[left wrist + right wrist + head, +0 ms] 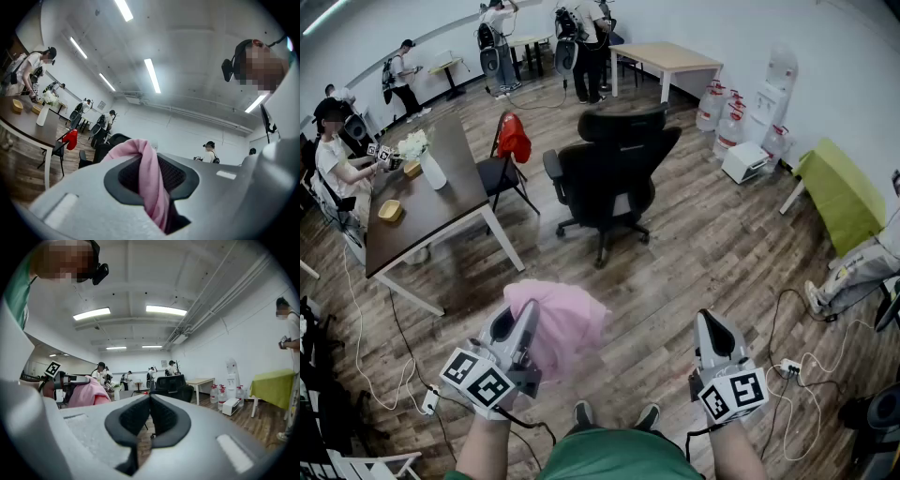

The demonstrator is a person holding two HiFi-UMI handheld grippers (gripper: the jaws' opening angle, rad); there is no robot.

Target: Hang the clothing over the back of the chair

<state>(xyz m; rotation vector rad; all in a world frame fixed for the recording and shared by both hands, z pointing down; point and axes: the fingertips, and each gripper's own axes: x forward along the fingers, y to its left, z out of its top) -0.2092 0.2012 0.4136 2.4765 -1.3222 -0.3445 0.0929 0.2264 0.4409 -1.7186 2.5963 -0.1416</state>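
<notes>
Pink clothing (558, 323): thin, soft fabric, plain in colour, no print seen. Bunched and twisted into a rope where pinched, loose remainder puffed out in a rumpled mass ahead of the jaw tips, off the wooden floor (712, 253). Clamped in left gripper (518, 317); in left gripper view, jaws nearly closed, pads pressing on the twisted strand running down between them. Held in mid-air at lower centre of head view, well apart from the black office chair (614, 169) standing farther ahead, its high back bare. Left hand (492, 398) low and in front of the body, forearm extended, gripper level and aimed forward toward the chair. Right gripper (715, 326) alongside at similar height, apart from the clothing, likewise level and pointing forward. In right gripper view, jaws brought together, pads meeting at the tips, nothing between them; chair seen beyond, pink fabric off to the left side. Marker cubes on both grippers facing up toward the head camera.
</notes>
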